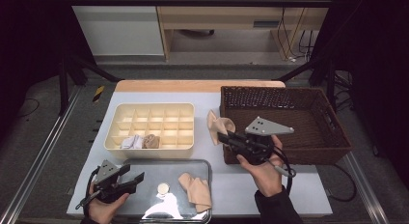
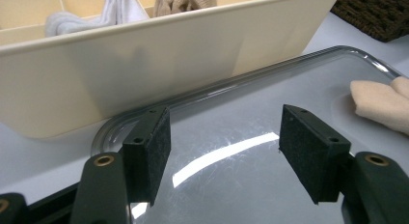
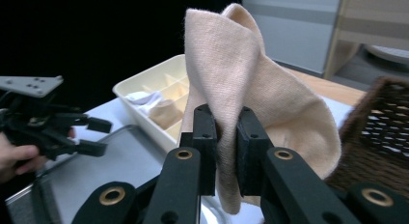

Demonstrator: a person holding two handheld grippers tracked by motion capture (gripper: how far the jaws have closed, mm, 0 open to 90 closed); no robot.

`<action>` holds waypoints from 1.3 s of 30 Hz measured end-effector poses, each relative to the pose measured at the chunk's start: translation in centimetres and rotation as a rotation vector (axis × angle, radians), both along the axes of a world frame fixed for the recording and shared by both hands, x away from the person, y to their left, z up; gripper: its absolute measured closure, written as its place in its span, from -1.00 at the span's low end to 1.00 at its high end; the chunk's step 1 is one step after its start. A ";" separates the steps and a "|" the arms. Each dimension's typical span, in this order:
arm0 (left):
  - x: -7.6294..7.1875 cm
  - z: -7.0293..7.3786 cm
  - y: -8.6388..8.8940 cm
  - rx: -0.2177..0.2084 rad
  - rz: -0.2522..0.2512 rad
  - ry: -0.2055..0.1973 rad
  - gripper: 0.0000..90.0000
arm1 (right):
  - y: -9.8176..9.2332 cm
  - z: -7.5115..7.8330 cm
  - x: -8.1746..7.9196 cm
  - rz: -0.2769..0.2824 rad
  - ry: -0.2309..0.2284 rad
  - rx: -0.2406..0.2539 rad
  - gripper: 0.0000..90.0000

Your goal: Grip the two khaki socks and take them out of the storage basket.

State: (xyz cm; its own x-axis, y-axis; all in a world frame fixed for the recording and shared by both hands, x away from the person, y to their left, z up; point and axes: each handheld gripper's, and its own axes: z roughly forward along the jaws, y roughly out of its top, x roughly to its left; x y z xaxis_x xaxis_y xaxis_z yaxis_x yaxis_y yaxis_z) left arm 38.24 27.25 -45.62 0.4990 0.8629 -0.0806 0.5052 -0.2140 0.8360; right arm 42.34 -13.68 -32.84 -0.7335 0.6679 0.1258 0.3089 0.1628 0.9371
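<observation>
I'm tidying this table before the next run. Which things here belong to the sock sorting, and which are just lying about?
In use:
beige sock clamped in right gripper
left gripper
divided organiser box
metal tray with folded sock
wicker basket

Idle:
small round disc

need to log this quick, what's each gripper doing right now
left gripper: open, holding nothing, over the metal tray.
right gripper: closed on a beige sock.
</observation>
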 end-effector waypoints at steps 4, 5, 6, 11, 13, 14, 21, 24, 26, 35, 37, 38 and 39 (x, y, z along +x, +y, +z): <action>-0.1 0.1 -0.2 -0.002 -0.008 -0.002 -0.22 | 1.1 -1.2 -0.6 0.037 0.023 -0.007 0.81; -0.1 0.2 -0.3 0.000 -0.010 -0.002 -0.22 | 1.3 -1.6 -0.7 0.045 0.032 -0.007 0.81; -0.1 0.2 -0.4 0.001 -0.014 -0.003 -0.22 | 1.5 -2.0 -0.9 0.051 0.041 -0.007 0.80; -0.3 0.4 -0.7 0.001 -0.023 -0.006 -0.22 | 2.1 -4.2 -1.5 0.079 0.083 -0.023 0.80; -0.3 0.4 -0.9 -0.004 -0.024 -0.004 -0.21 | 2.1 -5.0 -1.7 0.083 0.101 -0.024 0.80; -0.3 0.5 -0.9 -0.009 -0.028 -0.003 -0.21 | 2.0 -5.4 -1.8 0.082 0.102 -0.023 0.80; -0.6 0.7 -1.8 -0.013 -0.042 -0.003 -0.21 | 1.3 -8.0 -3.0 0.077 0.159 -0.037 0.80; -0.7 0.7 -2.2 -0.014 -0.050 -0.001 -0.21 | 0.9 -9.1 -3.6 0.069 0.179 -0.042 0.80; -0.8 0.7 -2.5 -0.015 -0.058 -0.001 -0.21 | 0.7 -9.7 -3.8 0.066 0.190 -0.051 0.80; -1.1 0.6 -4.1 -0.014 -0.085 0.000 -0.19 | -1.7 -12.5 -4.5 -0.060 0.209 -0.167 0.79; -1.2 0.5 -4.4 -0.014 -0.090 0.004 -0.18 | -2.2 -12.8 -4.5 -0.092 0.210 -0.200 0.79; -1.2 0.4 -4.6 -0.014 -0.090 0.004 -0.18 | -2.3 -13.0 -4.5 -0.106 0.211 -0.216 0.79; -1.3 0.4 -4.7 -0.013 -0.092 0.007 -0.17 | -2.5 -13.1 -4.4 -0.120 0.202 -0.237 0.79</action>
